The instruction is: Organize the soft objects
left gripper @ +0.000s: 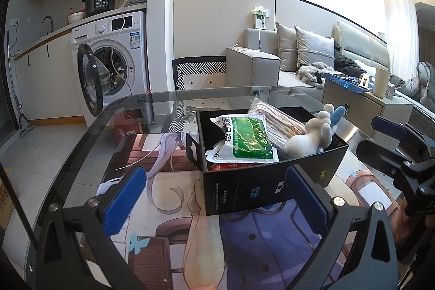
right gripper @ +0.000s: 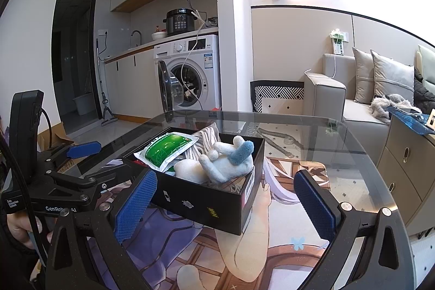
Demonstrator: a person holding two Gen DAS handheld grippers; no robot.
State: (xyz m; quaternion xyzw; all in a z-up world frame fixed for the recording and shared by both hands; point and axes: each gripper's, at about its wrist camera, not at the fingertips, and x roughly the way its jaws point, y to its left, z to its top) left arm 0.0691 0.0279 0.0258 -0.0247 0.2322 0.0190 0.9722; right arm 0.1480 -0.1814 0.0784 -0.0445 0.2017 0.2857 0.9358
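Resting on a printed anime-figure mat (left gripper: 168, 211) atop the glass counter (left gripper: 81, 143), a black box (left gripper: 244, 189) stands open and holds the soft items. A white plush toy (right gripper: 217, 167) with a blue ear or limb lies tipped on its side at the right end of the box, its fabric fuzzy and pale with stubby rounded limbs. Beside it lies a sealed white pouch (left gripper: 244, 140) with a large green printed panel, propped at a slant on the contents beneath. Behind the pouch a clear-wrapped packet (left gripper: 277, 118) with brownish contents leans against the far wall of the box. In the right wrist view a striped cloth (right gripper: 209, 137) shows between pouch and plush; what lies under it cannot be told.

Left tongs (left gripper: 214, 200): blue ribbed pads spread wide, nothing between them, positioned just before the near wall of the box, with no contact visible. Right tongs (right gripper: 225, 205): likewise spread wide and empty, facing a corner of the box. A hand (right gripper: 19, 230) grips the handle of the left tool at the left edge of the right wrist view.

Background: a washing machine (left gripper: 114, 64) with its door open, a sofa (left gripper: 272, 64) with cushions.
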